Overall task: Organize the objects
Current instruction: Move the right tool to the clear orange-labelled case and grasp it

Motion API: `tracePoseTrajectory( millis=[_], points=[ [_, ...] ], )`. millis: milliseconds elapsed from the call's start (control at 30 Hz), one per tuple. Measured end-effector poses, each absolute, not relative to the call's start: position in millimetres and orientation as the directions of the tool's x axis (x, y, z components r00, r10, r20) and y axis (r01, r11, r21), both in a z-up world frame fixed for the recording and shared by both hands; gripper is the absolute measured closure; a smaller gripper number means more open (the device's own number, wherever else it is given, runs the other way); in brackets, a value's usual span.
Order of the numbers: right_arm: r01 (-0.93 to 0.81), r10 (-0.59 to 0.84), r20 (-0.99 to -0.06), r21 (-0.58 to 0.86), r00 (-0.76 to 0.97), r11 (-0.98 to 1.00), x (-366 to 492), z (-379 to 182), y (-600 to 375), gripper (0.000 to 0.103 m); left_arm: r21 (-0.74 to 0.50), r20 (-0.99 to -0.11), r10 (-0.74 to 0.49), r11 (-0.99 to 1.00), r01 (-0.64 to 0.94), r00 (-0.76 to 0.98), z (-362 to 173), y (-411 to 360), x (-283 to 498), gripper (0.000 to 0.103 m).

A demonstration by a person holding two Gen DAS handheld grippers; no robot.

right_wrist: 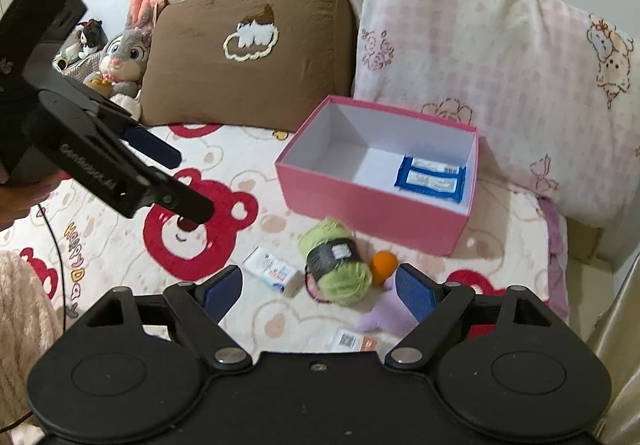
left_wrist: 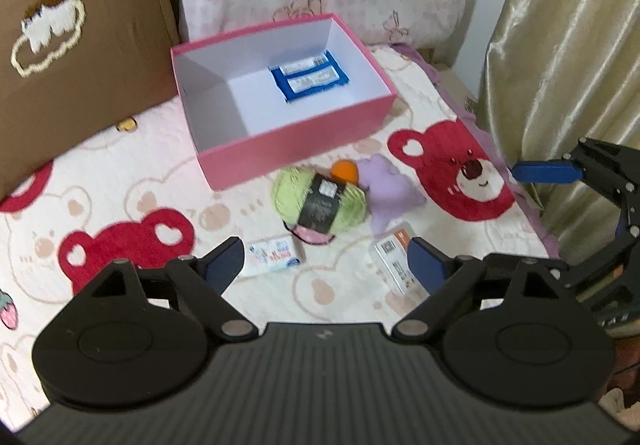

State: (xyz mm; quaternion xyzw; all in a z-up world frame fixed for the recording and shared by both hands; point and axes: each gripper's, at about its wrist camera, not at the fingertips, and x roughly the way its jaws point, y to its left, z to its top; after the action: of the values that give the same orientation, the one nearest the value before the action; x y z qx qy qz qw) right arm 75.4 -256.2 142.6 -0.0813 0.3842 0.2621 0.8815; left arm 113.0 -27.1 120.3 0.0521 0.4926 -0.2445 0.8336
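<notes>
Both the left gripper [left_wrist: 326, 265] and right gripper [right_wrist: 320, 293] stand with jaws apart and empty, short of the pink box [left_wrist: 296, 149]; the green yarn ball [right_wrist: 338, 265] lies just before the box's near wall, nearer the right gripper.

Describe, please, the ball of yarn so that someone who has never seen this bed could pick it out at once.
Start at the open pink box on the bear-print bedspread. Just in front of its near wall lies a small cluster of loose things; the ball of yarn is in the middle. It alone is light green and stringy, wrapped in a dark paper band, beside an orange ball and a lilac plush toy.
</notes>
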Motion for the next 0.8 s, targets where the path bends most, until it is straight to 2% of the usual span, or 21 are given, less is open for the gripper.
tracePoseTrajectory(
  millis=[300,567,800],
  points=[
    [-0.537,0.404,-0.742,0.071,0.534,0.841,55,126,-255,0.016,-0.208,-0.855,-0.384,0.869,0.448,0.348,104,-23,102,0.014],
    [-0.496,0.402,-0.788,0.144,0.466,0.856,62,80,-252,0.016,-0.218,-0.833,-0.400,0.872,0.439,0.381,74,-40,86,0.014],
    [-0.492,0.351,-0.788,0.070,0.507,0.868,62,45,-252,0.016,-0.217,-0.832,-0.402,0.870,0.443,0.382,32,-66,83,0.014]
  ],
)
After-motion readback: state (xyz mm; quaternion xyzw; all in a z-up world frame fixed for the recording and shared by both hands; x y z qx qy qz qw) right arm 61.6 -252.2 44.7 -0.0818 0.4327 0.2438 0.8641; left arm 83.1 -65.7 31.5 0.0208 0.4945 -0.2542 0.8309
